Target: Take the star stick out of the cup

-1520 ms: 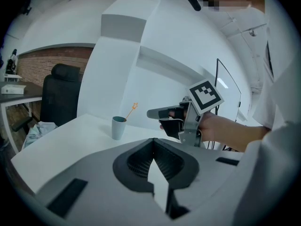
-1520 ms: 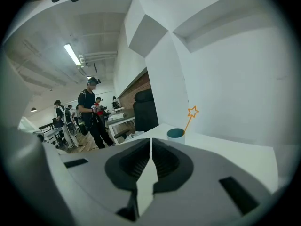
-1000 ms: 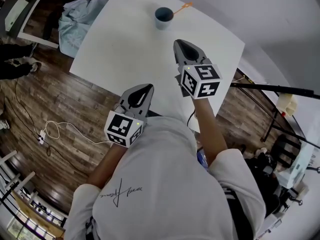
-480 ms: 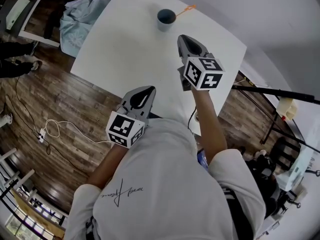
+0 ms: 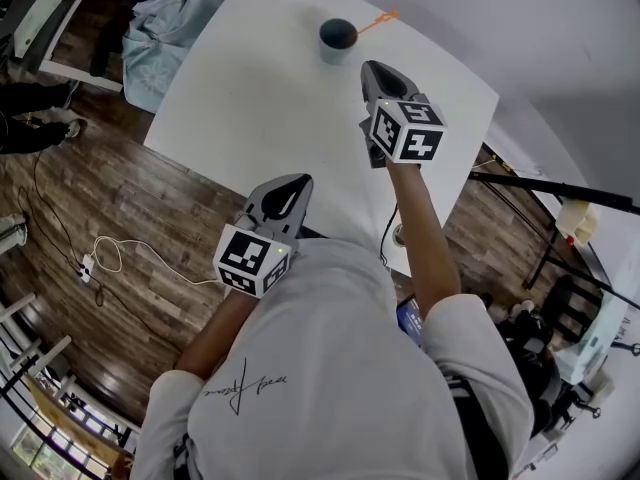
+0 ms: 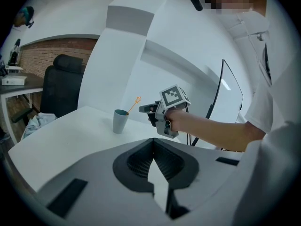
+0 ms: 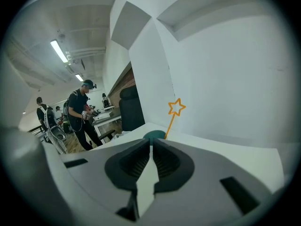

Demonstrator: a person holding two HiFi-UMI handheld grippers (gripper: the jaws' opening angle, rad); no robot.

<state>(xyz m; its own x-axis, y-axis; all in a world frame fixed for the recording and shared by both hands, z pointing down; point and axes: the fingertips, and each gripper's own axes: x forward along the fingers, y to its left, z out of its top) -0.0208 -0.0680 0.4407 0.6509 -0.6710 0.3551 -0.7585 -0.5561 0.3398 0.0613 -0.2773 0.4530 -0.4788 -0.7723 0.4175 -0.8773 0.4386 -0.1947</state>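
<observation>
The cup [image 5: 337, 38] stands on the table [image 5: 250, 98] near its far edge, with the star stick [image 5: 378, 19] in it, leaning to the right. The right gripper [image 5: 374, 69] is over the table just before the cup — the left gripper [image 5: 298, 182] is well apart, at the near edge.

White table [image 5: 262, 98]; crumpled blue cloth [image 5: 163, 30]

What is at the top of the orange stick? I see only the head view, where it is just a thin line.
Observer: A star outline. The right gripper view shows the stick leaning out of the cup.
Operator: Is the right gripper open?
Observer: No, its jaws are together, with nothing between them.
Operator: How high is it?
Observer: The left gripper view shows it off the table, about level with the cup's rim.
</observation>
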